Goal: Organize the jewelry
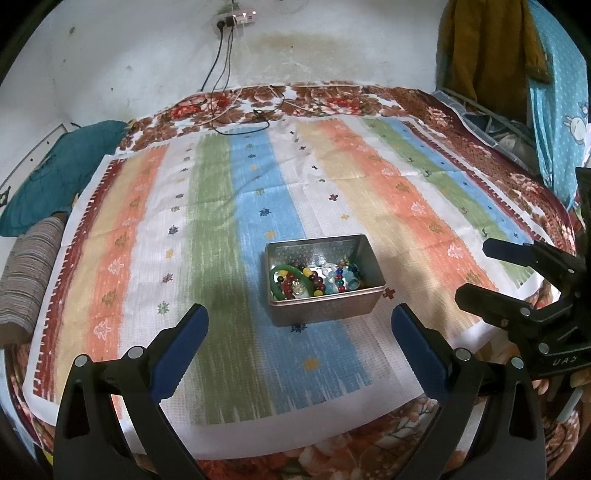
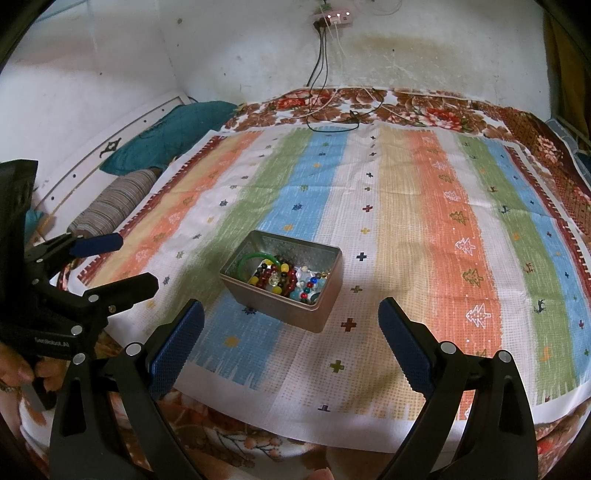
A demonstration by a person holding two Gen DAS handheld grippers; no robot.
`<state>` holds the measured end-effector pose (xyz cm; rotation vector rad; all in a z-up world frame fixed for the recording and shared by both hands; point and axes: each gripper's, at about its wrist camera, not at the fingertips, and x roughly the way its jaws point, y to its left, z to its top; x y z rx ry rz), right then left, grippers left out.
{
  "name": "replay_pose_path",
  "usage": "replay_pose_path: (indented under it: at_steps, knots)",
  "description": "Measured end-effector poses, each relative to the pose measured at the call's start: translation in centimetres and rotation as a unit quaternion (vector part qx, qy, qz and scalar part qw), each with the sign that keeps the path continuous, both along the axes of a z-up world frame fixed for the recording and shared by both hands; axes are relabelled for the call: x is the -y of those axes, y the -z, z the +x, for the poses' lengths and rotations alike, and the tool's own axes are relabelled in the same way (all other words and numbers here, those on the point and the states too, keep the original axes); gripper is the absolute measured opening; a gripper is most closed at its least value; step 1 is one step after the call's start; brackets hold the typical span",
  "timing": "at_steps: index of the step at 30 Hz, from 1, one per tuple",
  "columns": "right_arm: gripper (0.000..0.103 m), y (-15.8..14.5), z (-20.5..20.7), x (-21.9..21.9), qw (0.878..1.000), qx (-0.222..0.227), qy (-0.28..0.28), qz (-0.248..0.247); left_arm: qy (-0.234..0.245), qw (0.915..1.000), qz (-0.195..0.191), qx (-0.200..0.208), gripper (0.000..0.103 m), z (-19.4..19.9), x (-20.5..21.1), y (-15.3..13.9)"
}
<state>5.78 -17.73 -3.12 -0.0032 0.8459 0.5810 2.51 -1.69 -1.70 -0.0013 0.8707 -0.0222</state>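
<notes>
Metal tin [image 1: 325, 295] with jewelry sits on a striped cloth [image 1: 236, 206] spread over a bed, on the blue and white stripes near the cloth's front half.

Left hand-held gripper [image 1: 300, 325]: fingers spread wide, nothing between them. The tin lies ahead of it, just beyond the fingertips and a little right of centre, not touched. Right hand-held gripper [image 2: 291, 317]: also spread wide, empty. From its camera the tin lies just ahead of the tips, slightly left of centre, turned at an angle. Each gripper shows in the other's view, off to the side of the tin and apart from it.

Nothing lies between either gripper and the tin; bare cloth only.

Tin is open, no lid seen. Inside: a green bangle [image 1: 277, 282] leaning at the left end, a heap of mixed beads [image 1: 321, 282] in red, yellow, dark and clear, and pale blue and white beads [image 1: 341, 278] toward the right end. Single pieces too tangled to separate.

Around: floral blanket [image 1: 325, 96] under the cloth, black and white cables [image 1: 240, 114] trailing from a wall power strip [image 1: 240, 17] onto the far edge, teal pillow [image 1: 62, 177] and striped bolster [image 1: 31, 269] at the left, hanging clothes [image 1: 491, 48] at the right.
</notes>
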Motion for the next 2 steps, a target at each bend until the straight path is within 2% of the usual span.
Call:
replay_pose_path:
  at_steps: [2]
  knots:
    - [0.096, 0.01, 0.0, -0.02, 1.0, 0.0, 0.0, 0.0, 0.002, 1.0, 0.001, -0.001, 0.097, -0.01, 0.03, 0.0]
